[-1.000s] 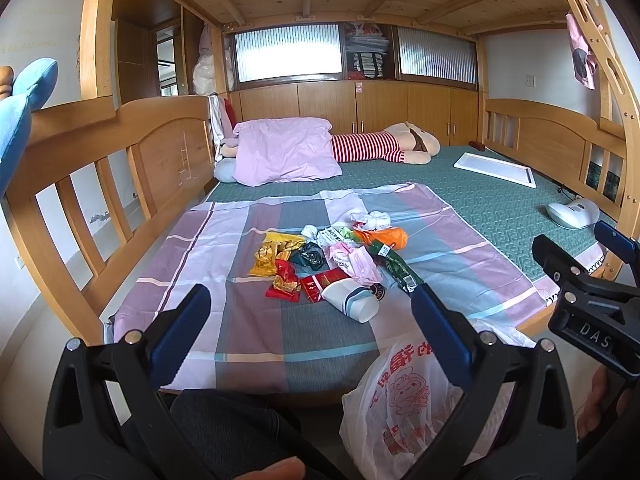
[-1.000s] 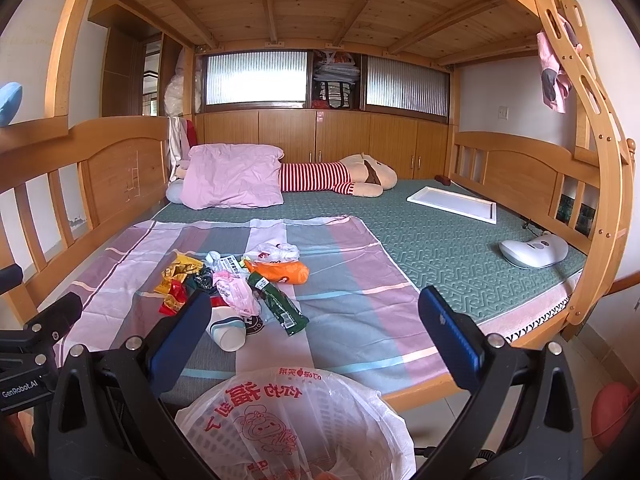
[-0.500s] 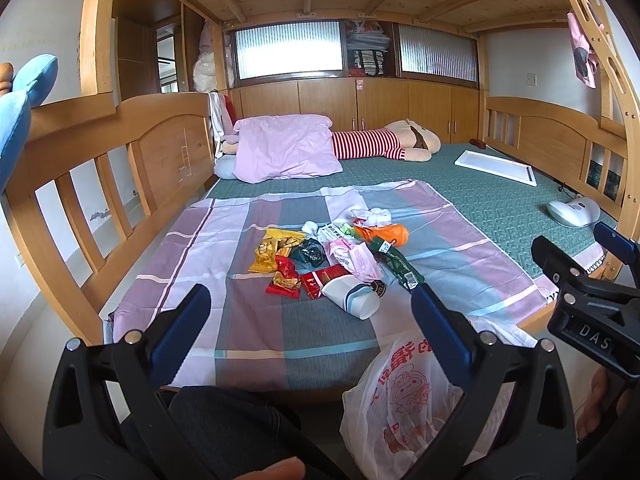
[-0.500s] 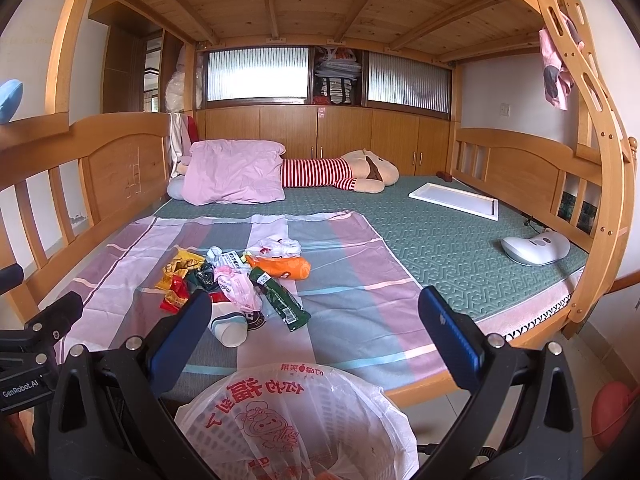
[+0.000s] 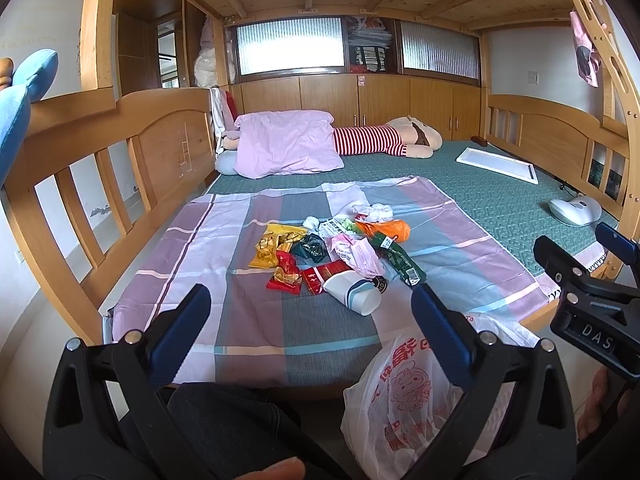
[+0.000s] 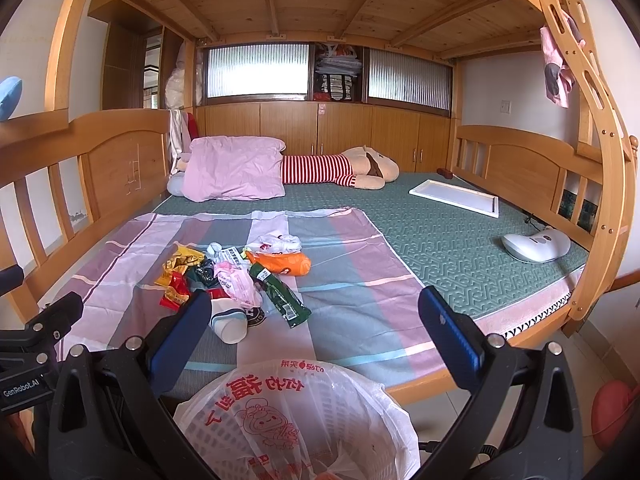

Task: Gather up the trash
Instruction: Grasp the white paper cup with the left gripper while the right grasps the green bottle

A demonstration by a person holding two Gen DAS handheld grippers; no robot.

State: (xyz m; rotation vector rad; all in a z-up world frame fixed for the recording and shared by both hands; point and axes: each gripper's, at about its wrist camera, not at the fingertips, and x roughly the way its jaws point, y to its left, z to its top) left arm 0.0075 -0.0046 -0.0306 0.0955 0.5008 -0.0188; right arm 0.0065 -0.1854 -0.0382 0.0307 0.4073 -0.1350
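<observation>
A pile of trash lies on the striped sheet: a white paper cup on its side, red wrappers, a yellow packet, a pink wrapper, a green packet and an orange bag. The cup, green packet and orange bag also show in the right wrist view. A bin lined with a white printed bag stands at the bed's front edge. My left gripper and right gripper are open and empty, short of the pile.
The wooden bed rail runs along the left. A pink pillow, a striped plush toy, a white board and a white device lie farther back on the green mat. A red ball sits on the floor at right.
Both grippers have moved slightly forward toward the bed, so the trash pile looks a little nearer. Nothing has been picked up.
</observation>
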